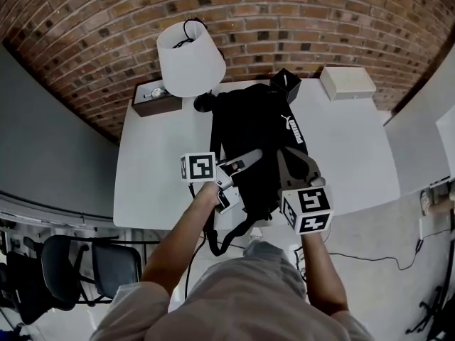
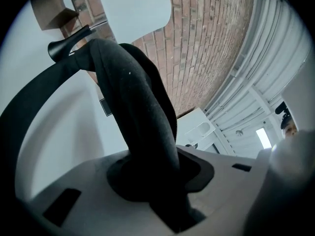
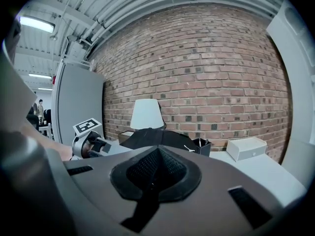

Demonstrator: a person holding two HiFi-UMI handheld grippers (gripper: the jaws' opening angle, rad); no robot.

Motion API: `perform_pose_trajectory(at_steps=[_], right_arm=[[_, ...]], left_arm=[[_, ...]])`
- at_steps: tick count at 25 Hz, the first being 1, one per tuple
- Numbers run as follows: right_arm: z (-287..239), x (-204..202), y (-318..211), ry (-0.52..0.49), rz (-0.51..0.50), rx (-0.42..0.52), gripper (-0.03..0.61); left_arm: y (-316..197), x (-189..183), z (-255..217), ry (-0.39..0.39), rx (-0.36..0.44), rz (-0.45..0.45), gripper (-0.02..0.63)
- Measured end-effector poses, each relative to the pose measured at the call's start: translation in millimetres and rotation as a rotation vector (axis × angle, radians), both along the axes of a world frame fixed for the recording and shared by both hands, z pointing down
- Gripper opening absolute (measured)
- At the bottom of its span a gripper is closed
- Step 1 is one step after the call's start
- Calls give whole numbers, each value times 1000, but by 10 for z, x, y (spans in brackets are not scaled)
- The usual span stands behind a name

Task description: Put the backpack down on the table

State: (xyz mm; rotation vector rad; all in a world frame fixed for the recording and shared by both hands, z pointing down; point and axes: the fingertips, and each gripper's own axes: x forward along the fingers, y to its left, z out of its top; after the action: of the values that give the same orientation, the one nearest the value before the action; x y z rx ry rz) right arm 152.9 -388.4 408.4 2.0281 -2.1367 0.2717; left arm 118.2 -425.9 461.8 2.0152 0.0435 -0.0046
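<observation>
The backpack (image 1: 259,137) rests on the table (image 1: 156,183), overhanging the near edge; the left gripper (image 1: 249,158) pinches its padded strap (image 2: 142,112), the right gripper (image 1: 290,163) a mesh fold (image 3: 155,168), 2 grips likely keeping it level

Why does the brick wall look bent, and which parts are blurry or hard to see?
Head view: the wide lens bows the brick wall into an arc. Left gripper view: the backpack strap sits so close that it is soft, dark and detailless. Right gripper view: the wall bulges outward, and the ceiling light glares white.
</observation>
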Motion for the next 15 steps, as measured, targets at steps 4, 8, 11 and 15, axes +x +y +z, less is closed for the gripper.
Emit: perform_pose_trajectory(at_steps=[4, 8, 11, 15], right_arm=[[135, 91, -114, -12, -14, -25, 0], [289, 155, -218, -26, -34, -49, 0], [389, 188, -296, -35, -45, -63, 0], [509, 192, -397, -50, -66, -78, 0]], left_arm=[[-57, 131, 172, -28, -18, 26, 118], [-82, 223, 373, -70, -28, 51, 118], [-105, 258, 505, -94, -38, 63, 120], [-172, 279, 660, -113, -54, 61, 121]])
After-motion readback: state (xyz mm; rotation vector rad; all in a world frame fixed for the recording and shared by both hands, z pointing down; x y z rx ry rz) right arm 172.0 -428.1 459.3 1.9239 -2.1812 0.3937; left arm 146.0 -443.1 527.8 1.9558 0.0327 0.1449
